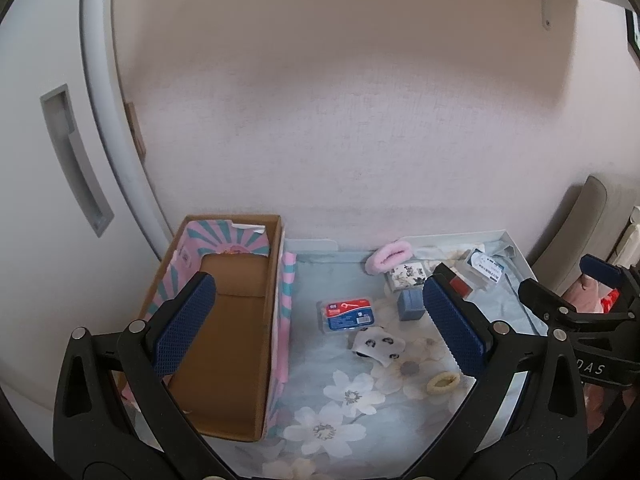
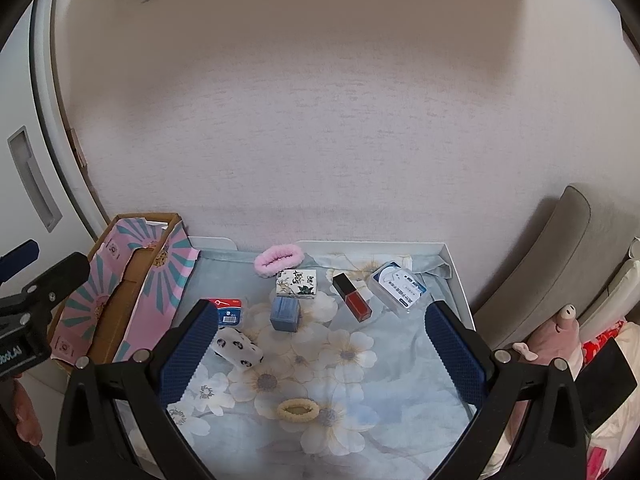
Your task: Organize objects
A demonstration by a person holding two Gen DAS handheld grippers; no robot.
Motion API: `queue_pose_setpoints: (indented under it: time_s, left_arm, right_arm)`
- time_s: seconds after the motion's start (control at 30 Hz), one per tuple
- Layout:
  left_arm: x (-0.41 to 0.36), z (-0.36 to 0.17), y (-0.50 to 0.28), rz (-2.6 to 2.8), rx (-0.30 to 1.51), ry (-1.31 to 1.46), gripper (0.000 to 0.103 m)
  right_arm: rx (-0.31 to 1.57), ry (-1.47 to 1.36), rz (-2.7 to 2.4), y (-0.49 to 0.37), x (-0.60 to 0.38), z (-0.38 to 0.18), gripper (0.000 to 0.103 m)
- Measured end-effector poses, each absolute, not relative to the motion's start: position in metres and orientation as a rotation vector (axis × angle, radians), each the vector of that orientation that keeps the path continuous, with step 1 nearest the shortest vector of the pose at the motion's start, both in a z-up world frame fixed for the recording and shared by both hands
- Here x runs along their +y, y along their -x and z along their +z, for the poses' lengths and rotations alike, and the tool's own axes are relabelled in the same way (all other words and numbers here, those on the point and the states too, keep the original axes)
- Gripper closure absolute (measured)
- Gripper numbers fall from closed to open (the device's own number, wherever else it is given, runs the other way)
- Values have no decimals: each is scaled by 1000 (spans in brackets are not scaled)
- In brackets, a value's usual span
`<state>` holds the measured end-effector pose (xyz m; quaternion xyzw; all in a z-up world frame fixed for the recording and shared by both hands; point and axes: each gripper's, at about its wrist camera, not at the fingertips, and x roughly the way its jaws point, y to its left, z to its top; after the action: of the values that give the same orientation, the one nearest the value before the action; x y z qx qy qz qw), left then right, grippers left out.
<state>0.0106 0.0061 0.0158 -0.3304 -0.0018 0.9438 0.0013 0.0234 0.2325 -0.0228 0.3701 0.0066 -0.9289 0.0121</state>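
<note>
An empty pink-and-teal cardboard box (image 1: 224,340) (image 2: 132,296) stands at the left of a floral cloth. Scattered on the cloth are a red-and-blue floss pack (image 1: 347,314) (image 2: 229,312), a panda-print pouch (image 1: 378,345) (image 2: 237,347), a small blue box (image 1: 411,305) (image 2: 285,313), a floral white box (image 1: 406,275) (image 2: 297,283), a pink scrunchie (image 1: 389,256) (image 2: 279,259), a cream scrunchie (image 1: 443,383) (image 2: 298,409), a red lip-gloss bottle (image 2: 352,297) and a clear floss case (image 1: 482,272) (image 2: 397,287). My left gripper (image 1: 316,320) and right gripper (image 2: 322,344) both hover open above the cloth, holding nothing.
A white tray (image 2: 456,276) lies under the cloth against a pale wall. A white cabinet door with a recessed handle (image 1: 74,160) stands at the left. A grey cushion (image 2: 560,256) and a pink plush toy (image 2: 556,336) sit at the right.
</note>
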Motion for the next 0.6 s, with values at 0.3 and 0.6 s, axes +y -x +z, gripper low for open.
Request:
queue_pose_setpoints:
  time_s: [0.3, 0.6]
  left_arm:
    - [3, 15, -8, 2921, -44, 1040, 0]
    - [-3, 13, -8, 2918, -73, 1059, 1]
  right_arm:
    - [14, -1148, -2895, -22, 231, -21, 0]
    - [17, -1144, -2898, -24, 231, -21, 0]
